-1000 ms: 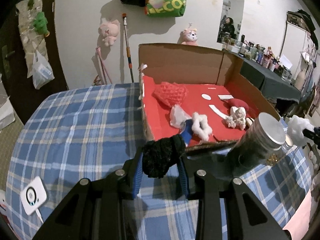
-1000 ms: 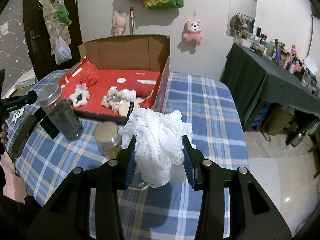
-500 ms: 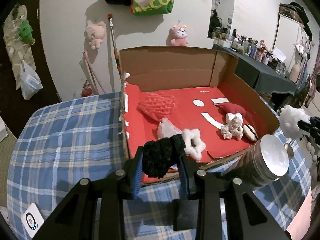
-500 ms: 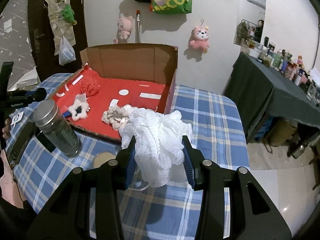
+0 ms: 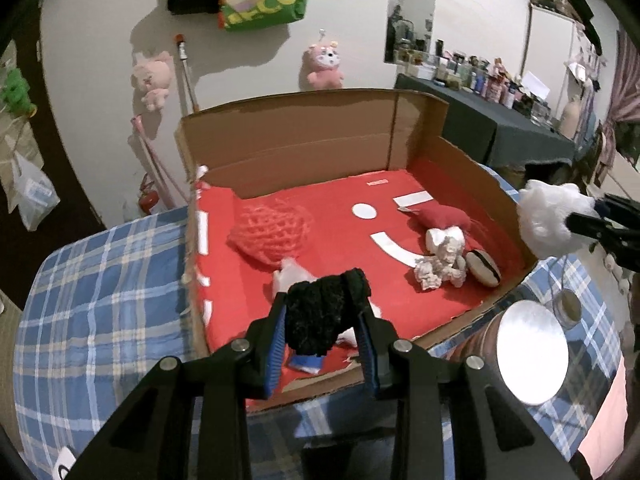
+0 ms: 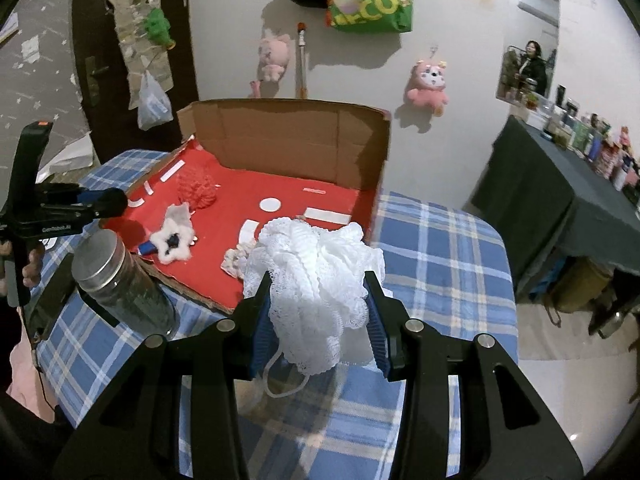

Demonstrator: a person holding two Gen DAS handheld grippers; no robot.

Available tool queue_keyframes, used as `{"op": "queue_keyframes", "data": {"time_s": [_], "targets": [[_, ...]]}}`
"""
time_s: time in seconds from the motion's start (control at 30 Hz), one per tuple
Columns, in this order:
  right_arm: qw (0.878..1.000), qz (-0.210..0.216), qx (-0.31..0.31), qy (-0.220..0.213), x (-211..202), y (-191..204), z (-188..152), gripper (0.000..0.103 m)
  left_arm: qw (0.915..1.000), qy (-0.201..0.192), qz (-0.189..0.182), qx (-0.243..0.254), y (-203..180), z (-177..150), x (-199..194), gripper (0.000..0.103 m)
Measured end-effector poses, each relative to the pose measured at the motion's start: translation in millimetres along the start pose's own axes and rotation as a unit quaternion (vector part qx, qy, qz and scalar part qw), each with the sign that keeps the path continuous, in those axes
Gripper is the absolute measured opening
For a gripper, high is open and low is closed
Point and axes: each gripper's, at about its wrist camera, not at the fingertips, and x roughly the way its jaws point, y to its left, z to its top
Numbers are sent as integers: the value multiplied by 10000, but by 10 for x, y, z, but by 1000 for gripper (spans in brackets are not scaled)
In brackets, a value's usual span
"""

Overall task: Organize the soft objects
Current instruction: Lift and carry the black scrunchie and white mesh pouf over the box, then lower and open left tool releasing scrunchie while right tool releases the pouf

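While the left gripper point(image 5: 323, 326) pinches a black fuzzy ball point(image 5: 320, 312) over the cardboard box's point(image 5: 304, 140) near edge, the right gripper point(image 6: 316, 316) clamps a white mesh pouf point(image 6: 316, 268) at that box's near corner; beyond, a red knit piece point(image 5: 270, 232) lies inside.

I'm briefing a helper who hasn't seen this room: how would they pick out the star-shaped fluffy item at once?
Start at the open cardboard box with the red lining on the blue plaid tablecloth. Look near its front edge, behind the tall dark jar with the metal lid. The white fluffy star with a dark centre lies flat there, the only star shape, unlike the red knitted bundle farther back.
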Motion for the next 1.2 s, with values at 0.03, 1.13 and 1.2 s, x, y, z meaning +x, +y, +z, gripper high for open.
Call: {"op": "queue_keyframes", "data": {"time_s": [0.03,1.13,1.2], "targets": [[10000,36,-32,30,30,14,20,39,10000,20,-31,29,-14,19,18,34],[9805,1367,-276,1383,987,235,308,39,9870,1357,-806,307,-113,179,806,34],[9789,1396,-313,1461,1033,258,315,39,9861,1413,-827,296,-111,178,842,34]]}}
